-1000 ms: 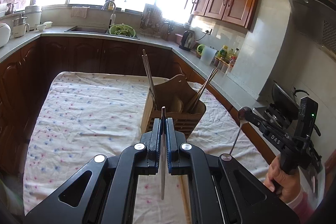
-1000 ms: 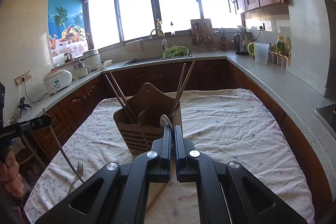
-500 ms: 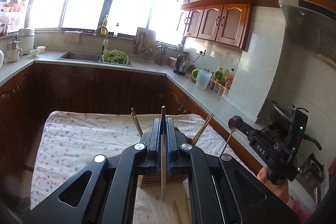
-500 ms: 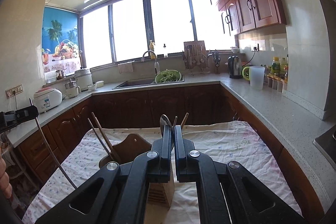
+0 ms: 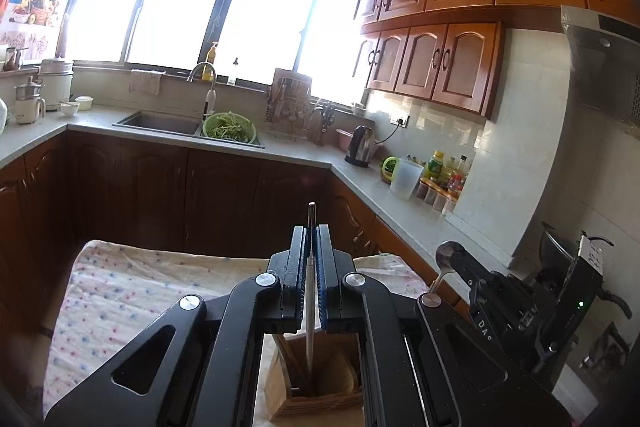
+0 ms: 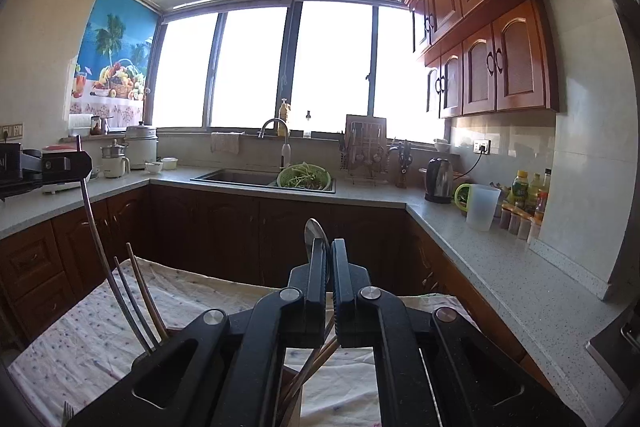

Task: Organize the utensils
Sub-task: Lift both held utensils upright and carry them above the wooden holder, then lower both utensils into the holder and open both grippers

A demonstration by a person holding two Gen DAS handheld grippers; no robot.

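Observation:
My left gripper [image 5: 311,235] is shut on a thin metal utensil handle [image 5: 309,307] that hangs down into the wooden utensil holder [image 5: 316,387] right below it. In the right wrist view this gripper [image 6: 64,163] holds the long handle [image 6: 96,247] that slants down beside chopsticks [image 6: 140,295] standing in the holder. My right gripper [image 6: 328,251] is shut on a metal spoon [image 6: 314,233], bowl end up, above the holder. It also shows in the left wrist view [image 5: 460,259] with the spoon [image 5: 446,255].
The holder stands on a dotted tablecloth [image 5: 120,291]. A fork [image 6: 68,411] lies on the cloth at the lower left. Dark cabinets and a grey counter [image 6: 500,259] wrap around, with sink [image 5: 160,121], kettle [image 5: 360,147] and bottles.
Both grippers rose and tilted upward over the holder. The holder dropped to the bottom of both views, and the left-held utensil now reaches down into it.

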